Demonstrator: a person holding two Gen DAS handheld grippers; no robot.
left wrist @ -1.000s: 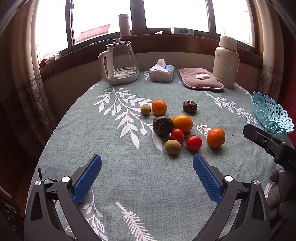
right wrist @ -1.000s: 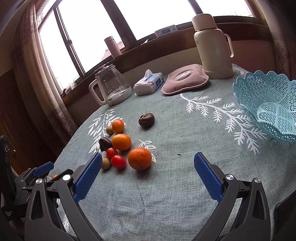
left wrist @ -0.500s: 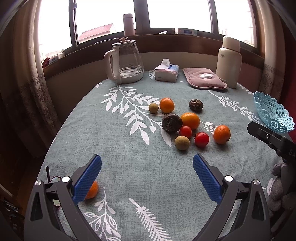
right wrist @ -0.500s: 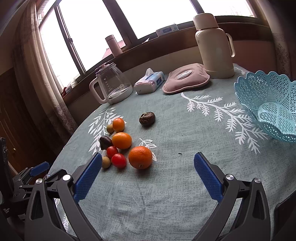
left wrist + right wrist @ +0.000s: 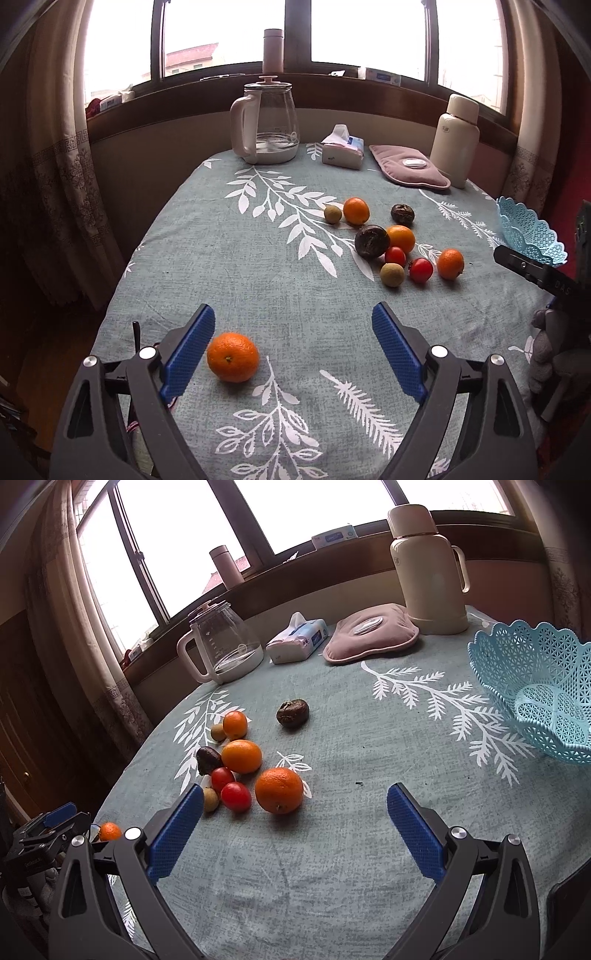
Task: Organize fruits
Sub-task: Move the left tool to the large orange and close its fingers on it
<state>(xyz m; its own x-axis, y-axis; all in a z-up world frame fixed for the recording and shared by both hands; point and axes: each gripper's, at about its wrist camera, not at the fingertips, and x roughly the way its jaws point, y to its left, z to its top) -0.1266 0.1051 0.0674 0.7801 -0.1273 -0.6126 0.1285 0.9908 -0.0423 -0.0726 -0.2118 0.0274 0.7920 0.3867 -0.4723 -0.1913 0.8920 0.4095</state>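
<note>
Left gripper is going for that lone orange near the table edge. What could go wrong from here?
1. The lone orange sits off-centre between the closing jaws of the left gripper, almost against the left pad; the pad may nudge it into a roll before the far pad arrives.
2. It lies near the table edge, so a roll could drop it.
3. The blue basket is far across the table, so it is a long carry.

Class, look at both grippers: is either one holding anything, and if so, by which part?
Nothing is held. The left gripper is closing around the lone orange without gripping it; the right gripper is open and empty.
</note>
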